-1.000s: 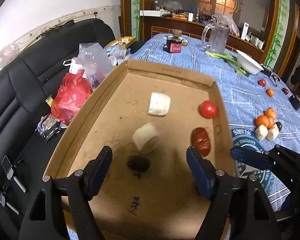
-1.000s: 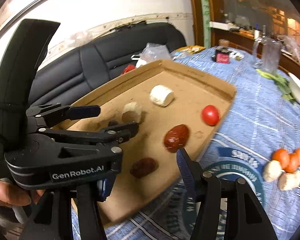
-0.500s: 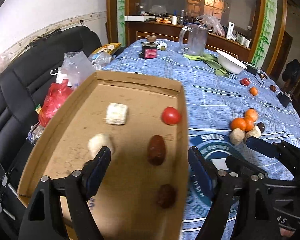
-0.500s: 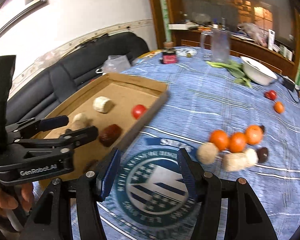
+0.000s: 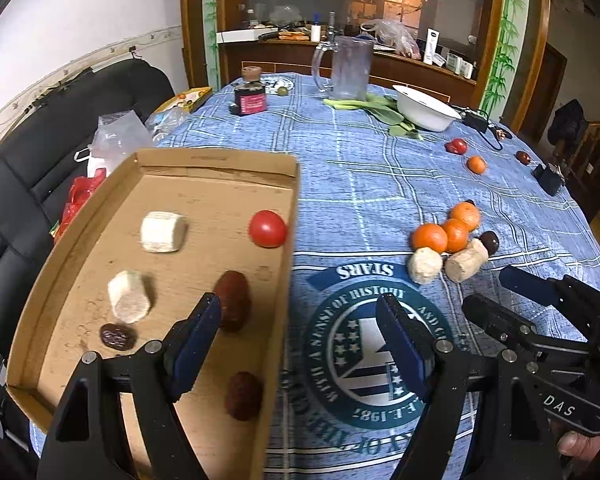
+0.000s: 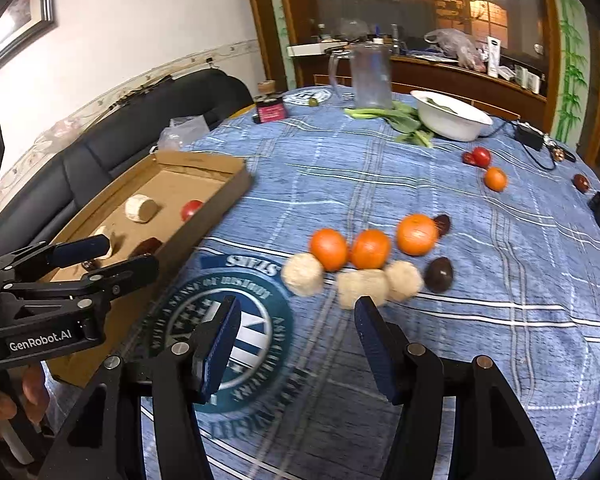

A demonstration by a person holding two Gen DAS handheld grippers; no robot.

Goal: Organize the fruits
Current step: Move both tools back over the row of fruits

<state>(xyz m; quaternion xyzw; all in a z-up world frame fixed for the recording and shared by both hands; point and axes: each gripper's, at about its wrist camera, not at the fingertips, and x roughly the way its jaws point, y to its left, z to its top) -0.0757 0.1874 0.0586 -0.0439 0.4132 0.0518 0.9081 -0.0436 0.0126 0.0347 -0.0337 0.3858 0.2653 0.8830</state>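
Observation:
A cardboard tray (image 5: 288, 240) at the table's left holds a red tomato (image 5: 267, 229), two pale chunks (image 5: 162, 232), two brown-red fruits (image 5: 233, 300) and a dark date (image 5: 118, 336). My left gripper (image 5: 300, 340) hovers open over the tray's right wall, nothing between its fingers. My right gripper (image 6: 296, 344) is open and empty above the blue cloth, just short of a cluster: three oranges (image 6: 370, 249), three pale chunks (image 6: 303, 274) and two dark fruits (image 6: 439, 269). The left gripper (image 6: 112, 256) also shows at the left of the right wrist view.
Farther back lie a tomato (image 6: 480, 156), an orange (image 6: 495, 179) and a dark fruit (image 6: 581, 182). A white bowl (image 6: 452, 120), greens (image 6: 404, 120), a glass pitcher (image 6: 370, 76) and a jar (image 6: 270, 110) stand at the far end. A black sofa (image 5: 16, 184) with bags flanks the tray.
Both grippers have swung right, off the tray toward the blue cloth. The fruit cluster now lies just ahead of the right gripper. Both stay open and empty.

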